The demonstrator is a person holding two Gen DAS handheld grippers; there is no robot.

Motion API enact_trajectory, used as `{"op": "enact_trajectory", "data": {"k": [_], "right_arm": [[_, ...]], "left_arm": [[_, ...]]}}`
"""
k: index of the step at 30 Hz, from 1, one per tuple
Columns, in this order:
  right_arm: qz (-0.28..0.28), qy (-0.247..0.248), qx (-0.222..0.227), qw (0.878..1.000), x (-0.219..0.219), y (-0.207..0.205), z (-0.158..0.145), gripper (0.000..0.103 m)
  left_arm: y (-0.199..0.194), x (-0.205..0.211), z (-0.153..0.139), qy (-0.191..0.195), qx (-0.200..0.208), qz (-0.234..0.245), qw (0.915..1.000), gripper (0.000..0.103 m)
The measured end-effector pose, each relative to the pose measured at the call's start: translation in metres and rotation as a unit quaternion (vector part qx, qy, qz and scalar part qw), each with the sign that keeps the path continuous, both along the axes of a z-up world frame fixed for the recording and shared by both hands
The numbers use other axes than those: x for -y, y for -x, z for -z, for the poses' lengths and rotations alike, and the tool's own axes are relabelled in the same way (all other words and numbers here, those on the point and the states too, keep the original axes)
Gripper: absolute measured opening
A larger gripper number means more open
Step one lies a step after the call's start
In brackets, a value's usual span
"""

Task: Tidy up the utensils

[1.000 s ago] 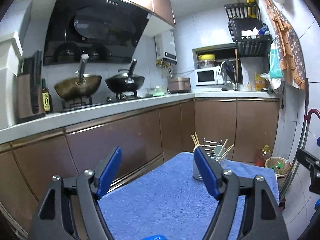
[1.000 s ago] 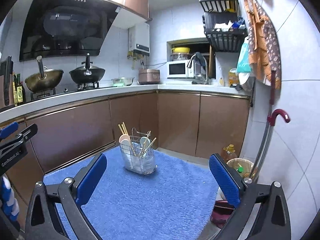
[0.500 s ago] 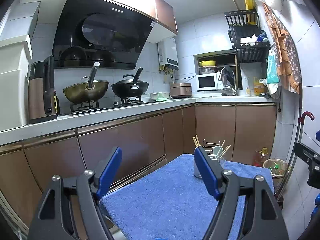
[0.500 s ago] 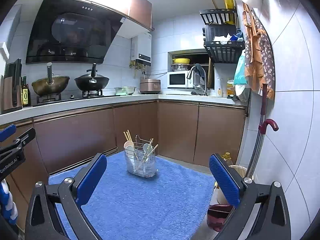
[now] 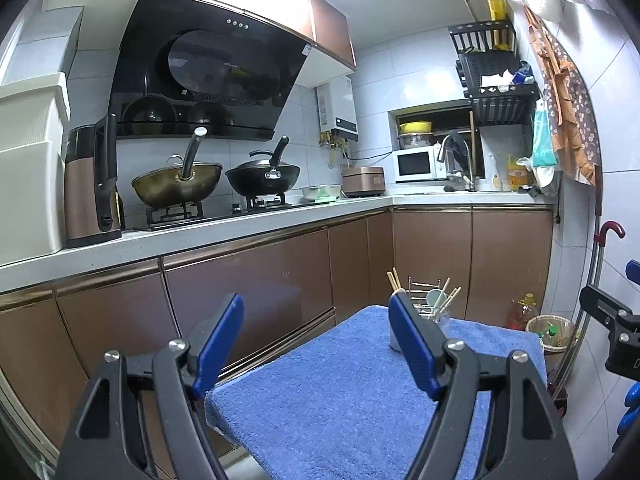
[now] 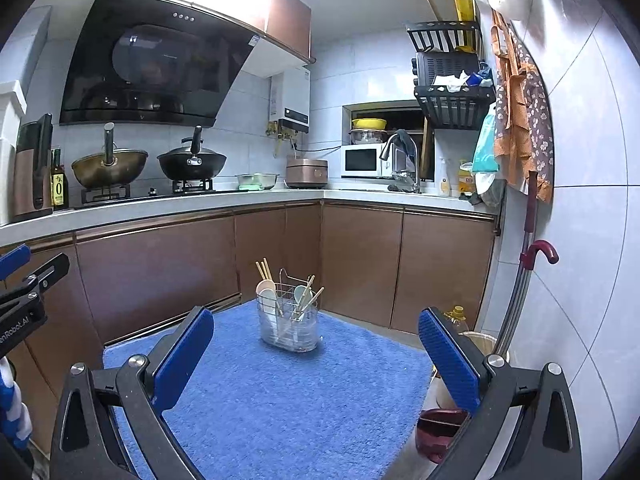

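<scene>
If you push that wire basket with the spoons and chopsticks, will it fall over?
The wire basket probably slides poorly, because it sits on a fuzzy blue towel. A high push might tip it: it looks narrow, with chopsticks sticking above the rim. It seems light.

Two woks (image 6: pixel 110 168) on stove, microwave (image 6: pixel 362 160) beside faucet (image 6: pixel 400 148).

Fuzzy blue cloth (image 6: pixel 280 392); wire metal caddy (image 6: pixel 289 316), clear plastic base; glossy brown cabinets (image 6: pixel 160 276)
</scene>
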State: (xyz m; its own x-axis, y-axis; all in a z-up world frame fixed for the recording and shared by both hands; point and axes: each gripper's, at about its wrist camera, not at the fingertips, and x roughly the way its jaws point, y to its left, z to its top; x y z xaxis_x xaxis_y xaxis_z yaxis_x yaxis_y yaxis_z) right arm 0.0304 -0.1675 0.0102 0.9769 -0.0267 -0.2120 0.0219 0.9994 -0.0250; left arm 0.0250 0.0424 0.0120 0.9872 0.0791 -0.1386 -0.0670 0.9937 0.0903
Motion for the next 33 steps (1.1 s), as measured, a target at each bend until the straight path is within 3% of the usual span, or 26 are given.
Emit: {"op": "enact_trajectory", "data": {"k": [33], "right_arm": [[0.029,0.011,-0.014,0.999,0.009,-0.005,0.015,0.103]], "left_arm": [[-0.011,0.021,0.009,-0.019,-0.025,0.019,0.9993,0.074]]}}
